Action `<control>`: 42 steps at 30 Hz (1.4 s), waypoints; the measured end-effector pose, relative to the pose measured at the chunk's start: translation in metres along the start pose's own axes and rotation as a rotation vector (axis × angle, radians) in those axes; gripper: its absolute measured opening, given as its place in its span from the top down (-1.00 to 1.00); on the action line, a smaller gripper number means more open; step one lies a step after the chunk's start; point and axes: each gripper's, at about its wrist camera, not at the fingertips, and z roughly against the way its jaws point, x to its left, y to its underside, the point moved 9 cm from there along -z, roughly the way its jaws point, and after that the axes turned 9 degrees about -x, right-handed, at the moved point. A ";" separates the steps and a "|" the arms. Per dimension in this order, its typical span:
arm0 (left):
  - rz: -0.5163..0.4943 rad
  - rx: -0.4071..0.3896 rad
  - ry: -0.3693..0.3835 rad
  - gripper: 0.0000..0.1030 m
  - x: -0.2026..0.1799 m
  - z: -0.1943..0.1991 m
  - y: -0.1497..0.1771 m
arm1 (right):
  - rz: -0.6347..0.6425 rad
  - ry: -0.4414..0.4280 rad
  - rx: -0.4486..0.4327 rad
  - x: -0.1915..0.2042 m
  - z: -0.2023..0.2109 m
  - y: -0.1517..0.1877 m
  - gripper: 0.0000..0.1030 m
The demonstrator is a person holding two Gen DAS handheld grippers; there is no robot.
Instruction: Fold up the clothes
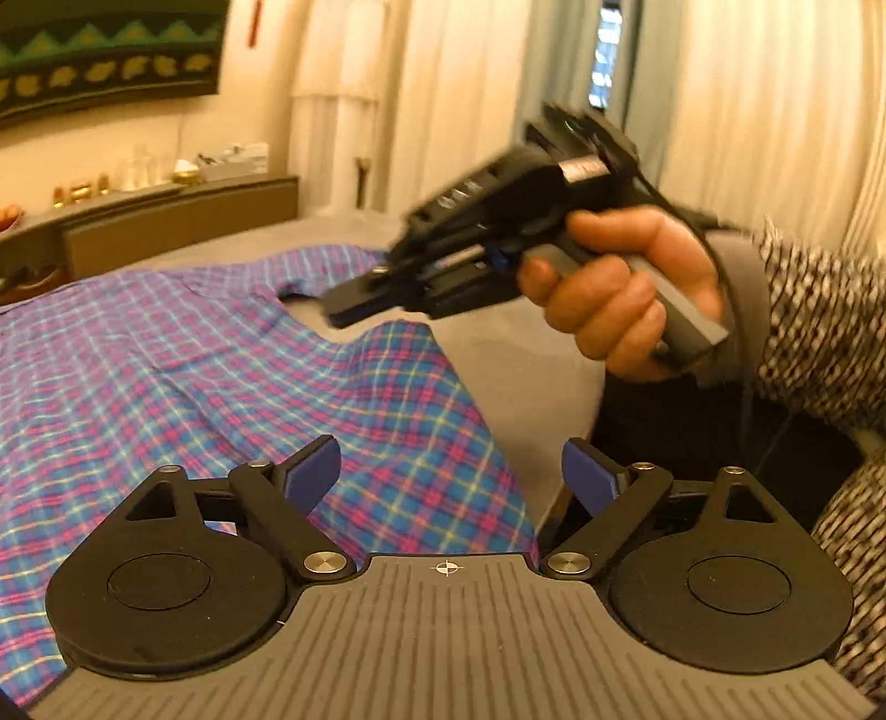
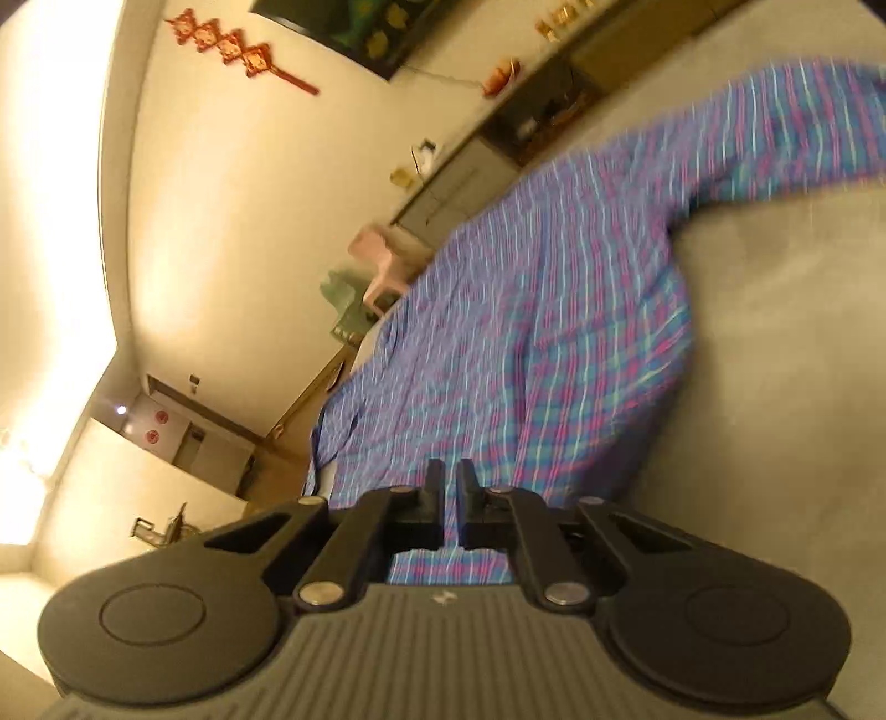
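Plaid shirt (image 1: 166, 354), blue, pink and yellow check, lying spread across grey bed surface (image 1: 498, 354); collar opening facing the far side in the left view; one sleeve (image 2: 786, 127) stretching away toward upper right in the right view, blurred.

Surroundings: low sideboard (image 1: 183, 216) running along the far wall, carrying bottles and small gold items; dark patterned wall hanging (image 1: 105, 50) above it; pale curtains (image 1: 747, 111) hanging at right; red knotted ornament (image 2: 238, 50) and pink stool (image 2: 382, 260) showing only in the right view; nothing lying on top of the shirt.

Left hand-held gripper (image 1: 451, 471): hovering over the near hem, blue pads (image 1: 313, 471) standing wide apart, nothing between them.

Right hand-held gripper (image 1: 354, 302): being gripped by right hand (image 1: 620, 299) in a patterned sleeve (image 1: 819, 327), pointing down toward the collar area, motion-blurred in the left view; in its own view (image 2: 451, 509) fingers drawn nearly together, a narrow slit remaining, plaid cloth showing behind and below; cloth pinched or merely behind, not being tellable.

Right view rolled, room appearing tilted.
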 end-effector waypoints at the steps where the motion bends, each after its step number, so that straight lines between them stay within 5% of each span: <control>1: -0.016 0.021 -0.003 -0.58 -0.003 -0.006 0.005 | -0.002 0.008 -0.001 -0.001 -0.001 0.004 0.88; 5: -0.030 0.110 -0.086 -0.52 0.013 -0.029 0.016 | 0.129 0.196 -0.088 -0.016 0.015 0.001 0.53; 9: 0.066 0.104 -0.209 -0.52 0.047 -0.030 0.013 | 0.229 0.297 -0.161 -0.019 0.044 0.006 -0.43; 10: 0.098 0.101 -0.234 -0.52 0.056 -0.029 0.011 | 0.213 0.308 -0.155 -0.025 0.044 0.007 -0.49; 12: 0.156 0.117 -0.281 -0.52 0.071 -0.030 0.014 | 0.175 0.309 -0.114 -0.033 0.040 0.014 -0.49; 14: 0.193 0.140 -0.335 -0.52 0.086 -0.028 0.020 | 0.142 0.216 -0.002 -0.025 0.031 0.032 -0.37; 15: 0.205 0.153 -0.367 -0.52 0.096 -0.026 0.023 | 0.125 0.159 0.070 -0.020 0.022 0.043 0.13; 16: 0.218 0.166 -0.400 -0.52 0.105 -0.023 0.027 | 0.128 0.137 0.119 -0.012 0.020 0.049 0.96; 17: 0.236 0.179 -0.425 -0.50 0.113 -0.020 0.032 | 0.136 0.124 0.162 -0.004 0.020 0.055 0.91; 21: 0.335 0.171 -0.433 -0.46 0.135 -0.012 0.038 | -0.068 -0.079 0.031 0.039 0.068 0.019 0.94; 23: 0.359 0.160 -0.426 -0.46 0.139 -0.011 0.036 | -0.157 -0.021 -0.001 0.028 0.081 0.006 0.89; 25: 0.331 0.176 -0.449 -0.46 0.141 -0.013 0.036 | -0.165 0.138 0.025 0.001 0.083 0.012 0.60; 27: 0.305 0.186 -0.462 -0.46 0.141 -0.015 0.036 | -0.174 0.232 0.073 -0.021 0.088 0.027 0.59; 29: 0.300 0.189 -0.458 -0.46 0.139 -0.015 0.036 | -0.156 0.220 0.075 -0.019 0.094 0.039 0.29; 30: 0.300 0.190 -0.450 -0.46 0.137 -0.014 0.036 | -0.103 0.242 0.072 -0.016 0.096 0.044 -0.01; 33: 0.283 0.220 -0.377 -0.46 0.118 -0.016 0.041 | 0.160 0.437 0.092 -0.010 0.090 0.052 0.14; 37: 0.175 0.164 -0.334 -0.43 0.094 -0.005 0.025 | 0.406 0.502 -0.026 0.021 0.091 0.032 0.16; 42: 0.190 0.084 -0.549 -0.53 0.149 0.036 0.009 | 0.633 0.468 0.028 0.044 0.013 0.008 0.15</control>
